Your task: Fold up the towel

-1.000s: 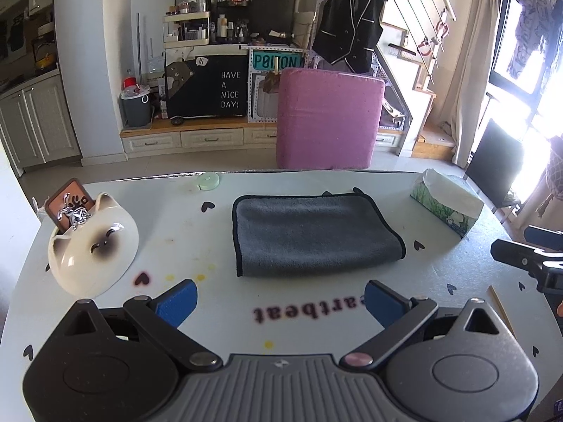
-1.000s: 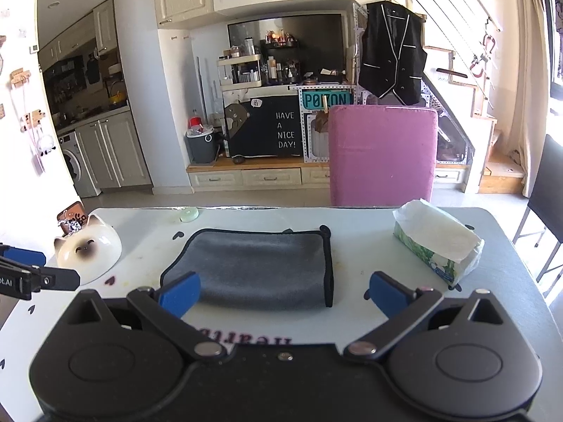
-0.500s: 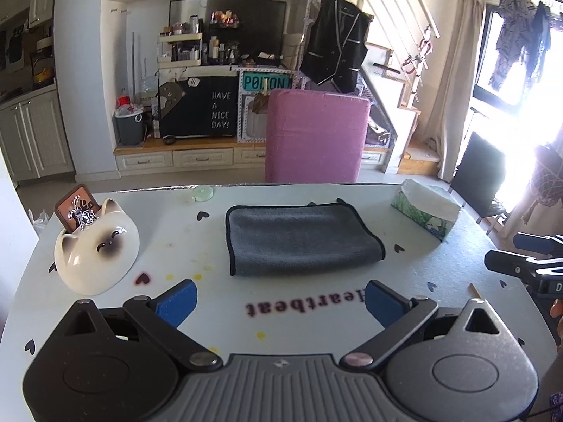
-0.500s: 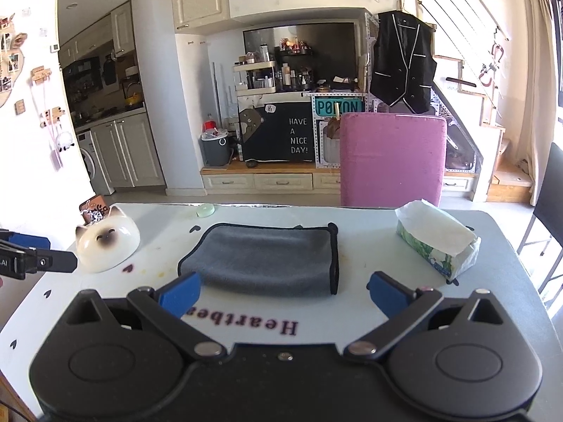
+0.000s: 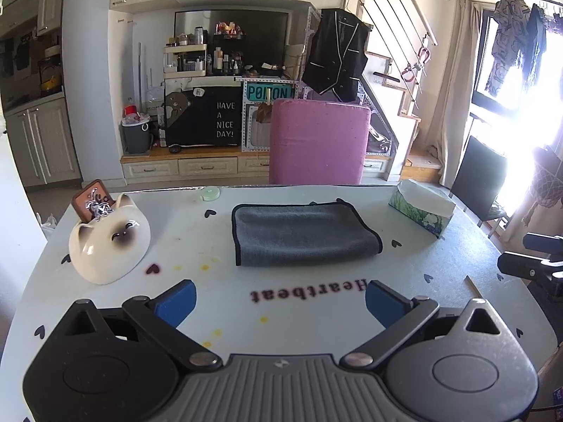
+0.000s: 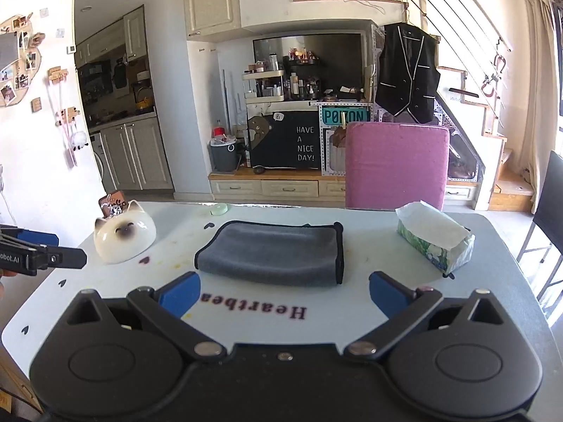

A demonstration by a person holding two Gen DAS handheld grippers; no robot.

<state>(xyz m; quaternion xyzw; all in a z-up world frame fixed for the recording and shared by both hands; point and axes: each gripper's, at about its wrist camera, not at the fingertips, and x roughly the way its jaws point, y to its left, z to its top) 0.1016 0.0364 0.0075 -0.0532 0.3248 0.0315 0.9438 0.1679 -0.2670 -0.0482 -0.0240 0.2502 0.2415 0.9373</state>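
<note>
A grey towel with black trim (image 5: 302, 234) lies folded flat in the middle of the white table (image 5: 218, 302); it also shows in the right wrist view (image 6: 274, 253). My left gripper (image 5: 279, 304) is open and empty, held above the table's near side, well short of the towel. My right gripper (image 6: 283, 292) is open and empty, also back from the towel's near edge. Each gripper shows at the edge of the other's view: the right one (image 5: 531, 263), the left one (image 6: 38, 253).
A cat-shaped ceramic holder (image 5: 109, 239) stands at the left of the table. A tissue pack (image 5: 422, 207) lies at the right. A small green disc (image 5: 210, 193) sits at the far edge. A pink chair back (image 5: 316, 144) stands behind the table.
Both grippers have drawn back and up from the towel, so it looks smaller and farther. The towel has not moved. Both stay open.
</note>
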